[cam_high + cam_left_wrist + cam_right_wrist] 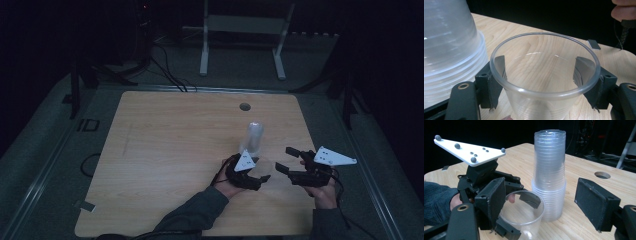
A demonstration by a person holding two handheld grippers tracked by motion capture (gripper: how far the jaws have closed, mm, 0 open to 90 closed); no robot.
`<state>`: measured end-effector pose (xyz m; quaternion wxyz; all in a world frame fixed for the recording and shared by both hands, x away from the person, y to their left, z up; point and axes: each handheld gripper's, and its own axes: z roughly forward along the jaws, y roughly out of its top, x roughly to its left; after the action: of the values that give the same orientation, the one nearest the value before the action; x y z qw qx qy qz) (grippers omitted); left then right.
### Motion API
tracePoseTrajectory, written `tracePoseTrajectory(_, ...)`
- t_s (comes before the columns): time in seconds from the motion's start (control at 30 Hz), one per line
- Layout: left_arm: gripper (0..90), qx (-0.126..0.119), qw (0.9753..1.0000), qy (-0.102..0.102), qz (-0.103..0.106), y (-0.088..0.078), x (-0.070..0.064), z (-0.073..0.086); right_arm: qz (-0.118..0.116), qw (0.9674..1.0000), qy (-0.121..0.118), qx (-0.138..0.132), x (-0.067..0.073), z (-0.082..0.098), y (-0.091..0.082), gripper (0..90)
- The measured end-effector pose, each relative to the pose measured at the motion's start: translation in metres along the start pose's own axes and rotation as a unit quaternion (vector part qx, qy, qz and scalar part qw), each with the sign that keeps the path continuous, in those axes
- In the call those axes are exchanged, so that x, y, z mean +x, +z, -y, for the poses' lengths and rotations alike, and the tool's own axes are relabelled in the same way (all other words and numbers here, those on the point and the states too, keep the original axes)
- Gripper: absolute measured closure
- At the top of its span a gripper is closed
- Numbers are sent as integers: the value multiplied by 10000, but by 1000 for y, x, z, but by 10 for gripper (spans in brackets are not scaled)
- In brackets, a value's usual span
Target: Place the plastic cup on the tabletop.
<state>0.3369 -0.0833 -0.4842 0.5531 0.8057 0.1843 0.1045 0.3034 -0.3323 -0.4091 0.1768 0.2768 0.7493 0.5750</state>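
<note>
Nearest the table's [165, 150] front edge, two sleeved forearms are seen coming in from below in the high view, one gripper per hand.

Left gripper [248, 176]: jaws are set around a single clear cup [544, 82]. In the left gripper view the cup stands upright on the table between the two pads [499, 65], rim up. A pad is seen on each side of the cup wall, close against it or just off it; firm contact can't be confirmed. No deformation of the rim is visible. In the right gripper view the same cup [524, 215] is seen upright with the left gripper's jaws on either side, one pad visible through the clear wall. Jaws are read as released, not clamped.

Right gripper [288, 161]: held just right of the left one, apart from it. Jaws are spread wide and nothing is held between them; in the right gripper view the stack is framed between them at a distance.

Just behind the single cup, a tall stack [549, 173] of clear cups is stood upside down on the table, near it, contact not resolvable. It is also seen in the high view [253, 137].

Farther back, a round hole [244, 106] is cut in the tabletop. Beyond the table, a white frame [245, 35] stands on the floor.
</note>
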Motion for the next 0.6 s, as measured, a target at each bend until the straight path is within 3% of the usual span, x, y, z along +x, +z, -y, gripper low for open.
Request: tracePoseTrajectory(0.6,180,323,9993,-138,98,1,-2,5,10,10000,20,7,-1,2,-1,242)
